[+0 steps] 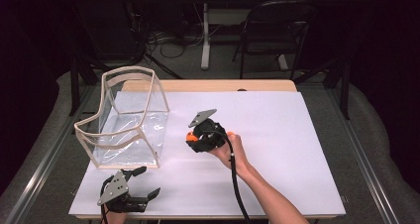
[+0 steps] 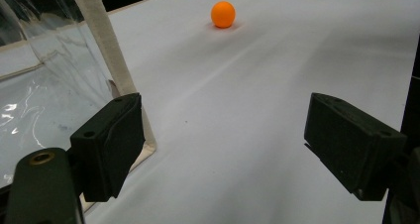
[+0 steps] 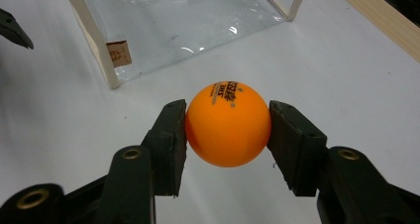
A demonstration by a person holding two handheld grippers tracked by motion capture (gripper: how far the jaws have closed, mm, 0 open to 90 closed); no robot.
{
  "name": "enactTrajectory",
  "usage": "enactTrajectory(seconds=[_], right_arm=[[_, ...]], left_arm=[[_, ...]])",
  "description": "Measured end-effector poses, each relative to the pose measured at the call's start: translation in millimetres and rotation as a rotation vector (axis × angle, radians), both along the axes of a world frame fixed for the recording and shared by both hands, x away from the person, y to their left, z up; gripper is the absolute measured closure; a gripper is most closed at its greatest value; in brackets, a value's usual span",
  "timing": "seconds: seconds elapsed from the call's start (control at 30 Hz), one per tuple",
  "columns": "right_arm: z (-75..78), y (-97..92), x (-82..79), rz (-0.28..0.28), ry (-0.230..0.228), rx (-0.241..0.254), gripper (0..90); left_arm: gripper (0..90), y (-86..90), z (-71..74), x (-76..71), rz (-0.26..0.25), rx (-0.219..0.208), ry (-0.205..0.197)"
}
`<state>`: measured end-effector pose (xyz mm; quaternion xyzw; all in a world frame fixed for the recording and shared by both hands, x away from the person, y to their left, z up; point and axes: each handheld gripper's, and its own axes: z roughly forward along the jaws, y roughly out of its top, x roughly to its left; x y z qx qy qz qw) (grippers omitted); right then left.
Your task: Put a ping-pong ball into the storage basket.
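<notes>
An orange table-tennis ball (image 3: 228, 124) with black print on top sits between the pads of my right gripper (image 3: 228, 135), which is shut on it just above the white sheet. In the high view that gripper (image 1: 192, 138) is at mid-table, pointing left toward a clear plastic bag (image 1: 130, 120) with beige trim, and the ball (image 1: 189, 136) shows as an orange spot at its tip. My left gripper (image 1: 150, 180) rests at the front left, jaws wide open (image 2: 223, 140) and empty. Farther off in the left gripper view, an orange ball (image 2: 223, 14) lies on the sheet.
The bag stands upright at the left, its near corner post (image 2: 111, 60) close to my left jaw, its label (image 3: 119, 53) facing the right gripper. A wooden table edge (image 1: 208, 85) runs behind the white sheet (image 1: 277, 149). A chair (image 1: 277, 30) stands beyond the table.
</notes>
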<state>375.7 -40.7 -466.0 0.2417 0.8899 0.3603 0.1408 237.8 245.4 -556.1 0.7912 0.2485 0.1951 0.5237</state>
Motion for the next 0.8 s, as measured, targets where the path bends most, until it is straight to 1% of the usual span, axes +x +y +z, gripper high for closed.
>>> enactTrajectory(seconds=[0.23,0.43,0.8], right_arm=[[6.5,5.5,5.8,0.002,-0.002,-0.006,50.7],[15.3,11.2,12.2,0.003,-0.006,-0.007,50.7],[23.7,19.0,21.2,0.002,-0.007,-0.013,50.7]], left_arm=[[15.8,0.2,-0.4,0.4,-0.003,0.001,0.002],[15.8,0.2,-0.5,0.5,-0.003,0.001,0.003],[15.8,0.2,-0.6,0.6,-0.007,0.005,0.004]])
